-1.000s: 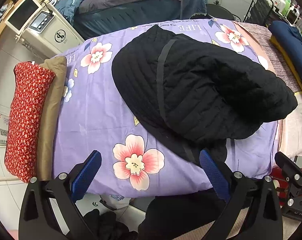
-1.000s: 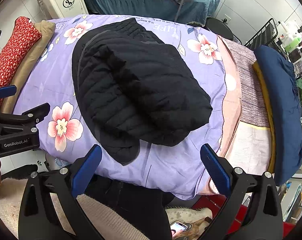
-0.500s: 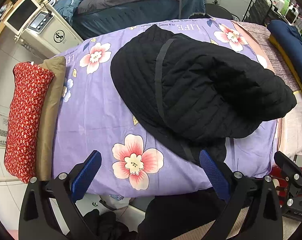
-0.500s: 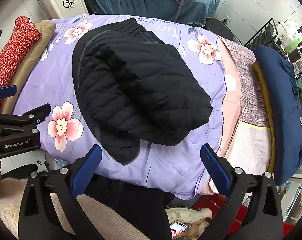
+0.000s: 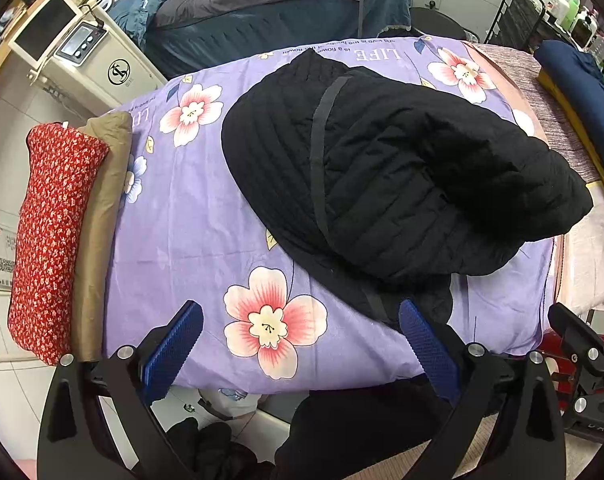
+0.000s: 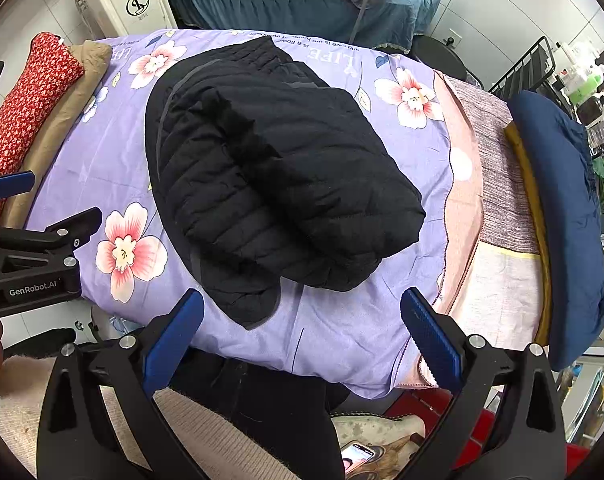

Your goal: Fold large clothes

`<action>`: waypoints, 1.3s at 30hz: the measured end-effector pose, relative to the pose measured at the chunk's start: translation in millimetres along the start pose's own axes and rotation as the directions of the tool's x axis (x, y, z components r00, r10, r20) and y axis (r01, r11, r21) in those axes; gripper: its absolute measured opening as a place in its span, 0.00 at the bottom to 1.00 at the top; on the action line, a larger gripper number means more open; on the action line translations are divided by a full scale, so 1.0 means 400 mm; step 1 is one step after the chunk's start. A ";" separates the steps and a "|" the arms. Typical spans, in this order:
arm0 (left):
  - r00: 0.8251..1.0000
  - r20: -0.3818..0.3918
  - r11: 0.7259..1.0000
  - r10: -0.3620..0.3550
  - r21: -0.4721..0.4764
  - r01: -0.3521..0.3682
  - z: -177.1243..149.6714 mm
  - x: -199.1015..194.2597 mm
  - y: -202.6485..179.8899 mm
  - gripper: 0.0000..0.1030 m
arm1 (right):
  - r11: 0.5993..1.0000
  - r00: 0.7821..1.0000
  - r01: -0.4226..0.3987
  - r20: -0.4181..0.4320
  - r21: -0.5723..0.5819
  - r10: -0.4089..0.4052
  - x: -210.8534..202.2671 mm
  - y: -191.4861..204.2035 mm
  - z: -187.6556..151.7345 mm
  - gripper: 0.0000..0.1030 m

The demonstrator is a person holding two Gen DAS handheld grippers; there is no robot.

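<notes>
A black quilted jacket lies folded in a rounded bundle on the purple flowered bed cover; it also shows in the right wrist view, with one end hanging toward the near edge. My left gripper is open and empty, held above the bed's near edge, its right finger close to the jacket's lower end. My right gripper is open and empty, also above the near edge, just in front of the jacket. The left gripper's body shows at the left of the right wrist view.
A red flowered roll and a tan roll lie along the bed's left end. A navy cushion and striped cloth lie at the right end. A white machine and another bed stand behind.
Almost nothing has changed; both grippers stay open and hover in place, with only a slight drift of the views.
</notes>
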State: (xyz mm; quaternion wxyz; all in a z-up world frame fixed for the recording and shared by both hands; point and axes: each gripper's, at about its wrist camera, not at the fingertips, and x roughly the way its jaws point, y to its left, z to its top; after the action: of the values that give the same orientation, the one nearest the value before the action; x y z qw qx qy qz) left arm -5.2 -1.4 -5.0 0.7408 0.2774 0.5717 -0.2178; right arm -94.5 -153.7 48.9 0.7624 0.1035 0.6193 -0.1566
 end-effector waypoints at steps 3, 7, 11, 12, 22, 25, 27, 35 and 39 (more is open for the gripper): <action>1.000 0.000 1.000 0.000 0.001 0.000 -0.001 0.000 0.000 0.94 | 1.000 1.000 0.000 0.000 0.000 0.000 0.000 0.001 0.000 0.94; 1.000 0.000 1.000 0.000 0.001 0.000 -0.001 0.000 0.000 0.94 | 1.000 1.000 0.000 0.001 0.000 0.000 -0.001 0.001 -0.001 0.94; 1.000 0.000 1.000 0.000 0.001 0.000 -0.001 0.000 0.001 0.94 | 1.000 1.000 0.000 -0.001 0.000 0.000 -0.001 0.001 -0.001 0.94; 1.000 -0.001 1.000 0.000 0.001 0.000 -0.001 0.000 -0.001 0.94 | 1.000 1.000 0.000 0.000 0.000 0.000 -0.001 0.001 -0.001 0.94; 1.000 0.000 1.000 -0.001 0.004 0.001 -0.005 0.003 -0.003 0.94 | 1.000 1.000 -0.001 -0.001 0.000 0.001 -0.001 0.001 -0.002 0.94; 1.000 -0.001 1.000 -0.002 0.003 0.002 -0.005 0.003 -0.003 0.94 | 1.000 1.000 -0.001 -0.001 -0.001 0.001 -0.001 0.001 -0.001 0.94; 1.000 -0.003 1.000 -0.002 0.004 0.002 -0.005 0.003 -0.002 0.94 | 1.000 1.000 -0.001 -0.001 -0.003 0.001 -0.001 0.001 -0.001 0.94; 1.000 -0.006 1.000 -0.005 0.007 0.005 -0.007 0.004 0.000 0.94 | 1.000 1.000 -0.009 -0.005 -0.012 0.009 -0.001 0.014 -0.008 0.94; 1.000 -0.008 1.000 -0.006 0.011 0.006 -0.007 0.006 0.000 0.94 | 1.000 1.000 -0.011 -0.002 -0.022 0.011 -0.004 0.013 -0.005 0.94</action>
State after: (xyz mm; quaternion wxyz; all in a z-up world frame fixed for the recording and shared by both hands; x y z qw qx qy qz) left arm -6.9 0.4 -7.9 0.7364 0.2806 0.5743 -0.2219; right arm -94.8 -148.0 50.0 0.7636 0.0988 0.6213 -0.1456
